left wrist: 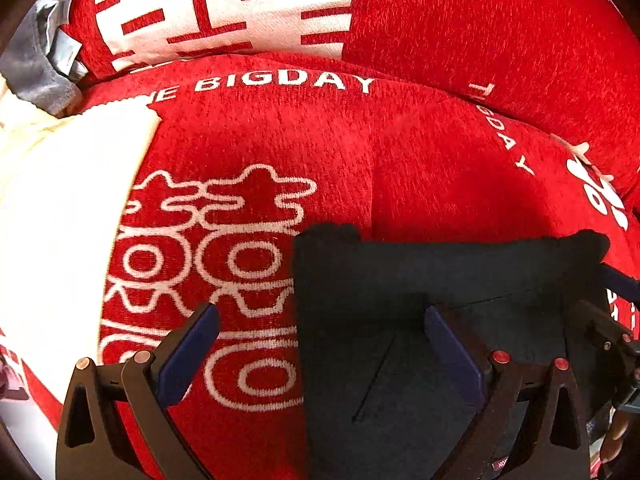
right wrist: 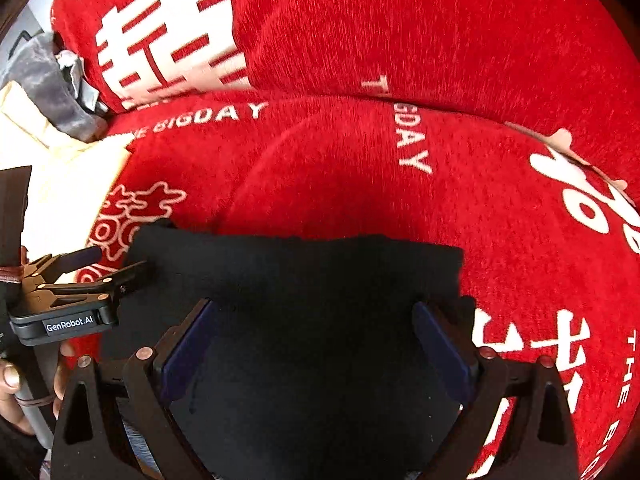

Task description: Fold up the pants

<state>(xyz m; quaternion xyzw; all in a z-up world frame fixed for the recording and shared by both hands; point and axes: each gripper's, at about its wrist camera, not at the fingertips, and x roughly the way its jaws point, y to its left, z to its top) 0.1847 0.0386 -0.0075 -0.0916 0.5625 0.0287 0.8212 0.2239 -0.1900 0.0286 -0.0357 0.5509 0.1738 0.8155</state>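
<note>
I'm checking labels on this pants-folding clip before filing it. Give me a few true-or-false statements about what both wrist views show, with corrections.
1. The pants are black. True.
2. They lie on a red cover printed with white lettering. True.
3. The left gripper is clamped shut on the cloth. False: its jaws stand wide apart, one over the pants, one over the cover.
4. The right gripper has its jaws spread above the pants. True.
5. The pants are spread out full length. False: they lie as a compact folded block.
</note>
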